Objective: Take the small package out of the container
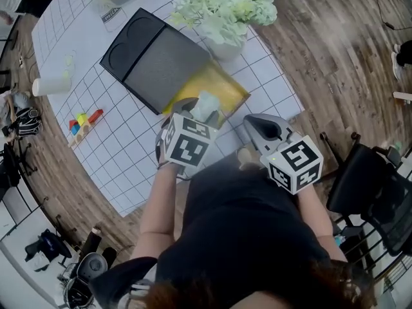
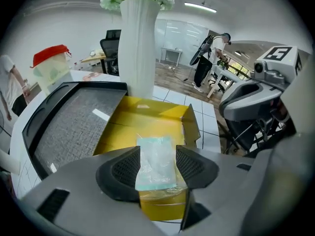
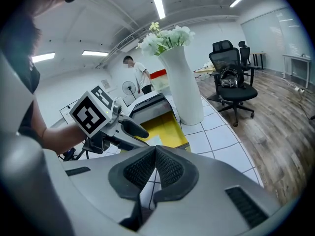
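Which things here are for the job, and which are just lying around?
For the job: small package, yellow container, left tongs gripping the package.
Just lying about: white vase, black tray, coloured blocks, red-lidded tub.

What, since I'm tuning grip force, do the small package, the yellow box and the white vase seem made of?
Small pale-teal clear package: thin glossy plastic film, probably; it looks see-through and crinkled.
Yellow open box: likely coated cardboard; it has folded flaps and a slight sheen.
Tall white vase: smooth and matte, perhaps ceramic; the look leaves it open.
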Available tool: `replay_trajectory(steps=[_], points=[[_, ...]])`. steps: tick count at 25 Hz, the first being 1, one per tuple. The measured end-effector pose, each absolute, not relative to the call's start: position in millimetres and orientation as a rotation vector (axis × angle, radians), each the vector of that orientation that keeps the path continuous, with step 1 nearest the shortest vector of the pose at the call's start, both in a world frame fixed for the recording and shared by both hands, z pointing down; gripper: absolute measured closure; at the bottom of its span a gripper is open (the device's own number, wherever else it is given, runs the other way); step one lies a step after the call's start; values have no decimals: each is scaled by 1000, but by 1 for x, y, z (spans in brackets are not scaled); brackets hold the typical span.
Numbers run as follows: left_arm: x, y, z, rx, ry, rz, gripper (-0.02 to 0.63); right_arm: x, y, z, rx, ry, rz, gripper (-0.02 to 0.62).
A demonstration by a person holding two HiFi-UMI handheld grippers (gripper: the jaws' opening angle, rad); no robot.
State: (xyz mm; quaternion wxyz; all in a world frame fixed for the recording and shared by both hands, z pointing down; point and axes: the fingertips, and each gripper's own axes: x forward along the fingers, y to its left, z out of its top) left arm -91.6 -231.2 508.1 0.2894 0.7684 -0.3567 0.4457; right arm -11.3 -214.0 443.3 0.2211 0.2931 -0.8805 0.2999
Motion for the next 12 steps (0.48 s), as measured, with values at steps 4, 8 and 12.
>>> replay_trajectory(steps=[4,8,12], points=[[-90,-233,517,2043,-919,1240,362,-10,-217,449,821,-2414,846,581],[-88,-233,526,2023,-891,1302,360,-8,-217,453,830,-2401,860,581],[-90,-235,533,1972,-884,1356,370,-7,-219,457,834,-2396,868,581]])
